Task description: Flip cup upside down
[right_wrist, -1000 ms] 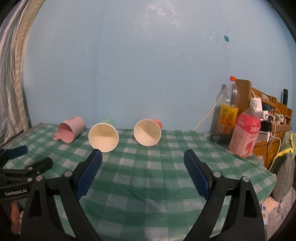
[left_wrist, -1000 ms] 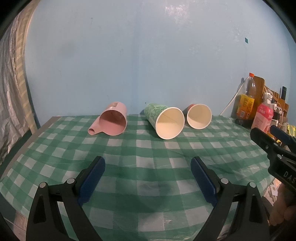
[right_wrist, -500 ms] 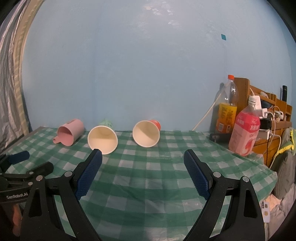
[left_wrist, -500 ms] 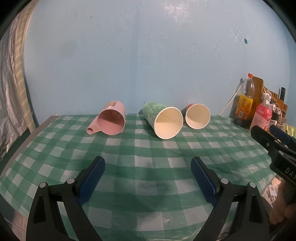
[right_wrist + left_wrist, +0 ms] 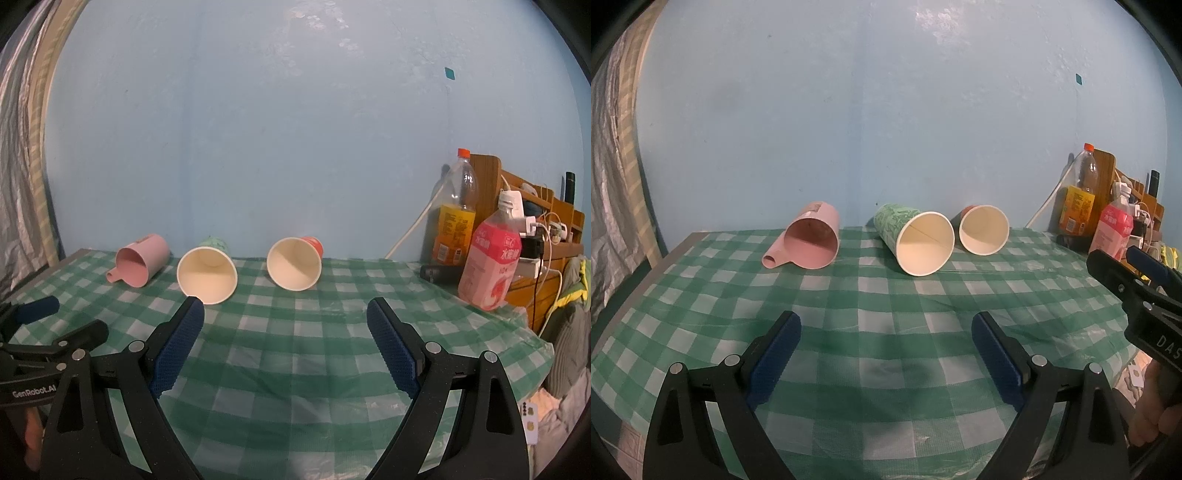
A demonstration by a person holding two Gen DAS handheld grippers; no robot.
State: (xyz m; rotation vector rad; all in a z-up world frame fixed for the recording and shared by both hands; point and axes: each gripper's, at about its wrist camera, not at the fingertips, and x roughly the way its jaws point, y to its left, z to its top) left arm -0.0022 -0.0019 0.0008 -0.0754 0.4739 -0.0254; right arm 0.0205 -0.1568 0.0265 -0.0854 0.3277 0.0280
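Three cups lie on their sides at the back of a green checked table, mouths facing me. A pink mug with a handle lies on the left, a green paper cup in the middle, a red paper cup on the right. They show in the right wrist view as pink mug, green cup, red cup. My left gripper is open and empty, well short of the cups. My right gripper is open and empty, also short of them.
An orange drink bottle and a pink drink bottle stand at the table's right back corner, beside a wooden shelf with cables. A blue wall runs behind the table. A foil curtain hangs at left.
Both grippers have tilted up slightly, so the table and cups sit lower in view. The cups have not moved. Both grippers stay open.
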